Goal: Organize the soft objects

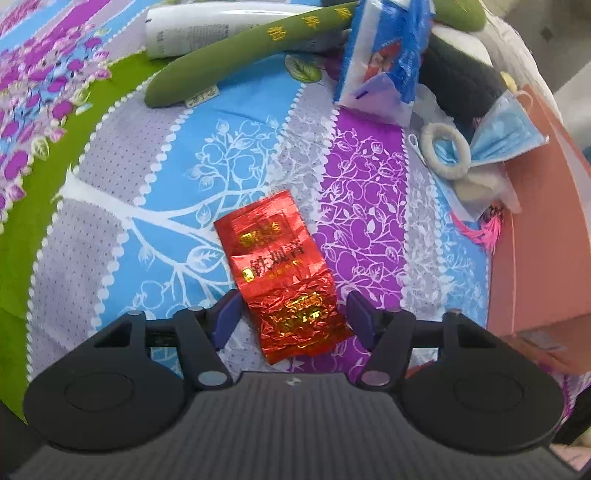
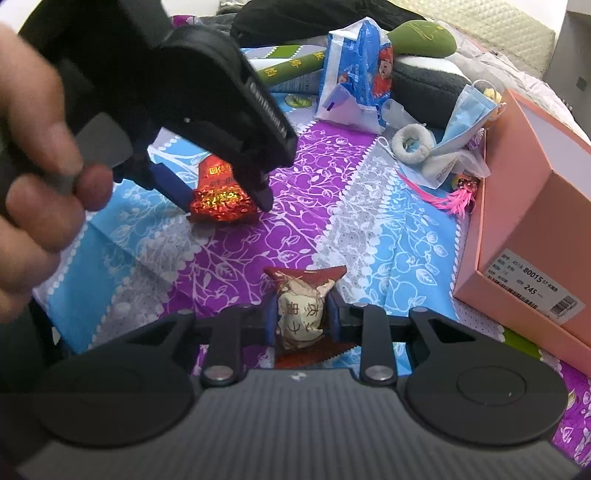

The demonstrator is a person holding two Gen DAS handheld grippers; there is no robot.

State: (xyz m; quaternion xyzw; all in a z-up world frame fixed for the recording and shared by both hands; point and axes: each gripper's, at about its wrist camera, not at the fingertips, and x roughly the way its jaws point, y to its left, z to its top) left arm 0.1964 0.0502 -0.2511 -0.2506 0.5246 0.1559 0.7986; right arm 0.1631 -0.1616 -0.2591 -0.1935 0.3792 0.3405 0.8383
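Soft objects are seen scattered on a patterned sheet (image 1: pixel 369 192). In the left wrist view a red packet (image 1: pixel 280 273) lies flat at the centre of the frame, its lower half between the spread fingers of the left gripper (image 1: pixel 291 317); the left pad sits at the packet's edge, whether touching cannot be told, and the right pad stands clear of it. In the right wrist view the same gripper (image 2: pixel 225 192) is seen at upper left, angled down over the packet (image 2: pixel 221 195), with a hand (image 2: pixel 40 177) on its grip at the left edge.

A small wrapped sweet (image 2: pixel 301 310) is recorded at lower centre of the right wrist view, pinched at its sides by the right gripper (image 2: pixel 301 319), both pads pressed against the wrapper.

At upper right of that frame the following are noted: a blue tissue pack (image 2: pixel 354 74) standing tilted, a green cushion (image 2: pixel 421 37) behind it, a grey roll (image 2: pixel 410 142), a blue mask (image 2: pixel 469 110) and a pink tassel (image 2: pixel 450 199) just beside a pink box (image 2: pixel 532 206) at the right edge. A white tube (image 1: pixel 195 33) lies at the top of the left wrist view, touching the cushion (image 1: pixel 251 51).
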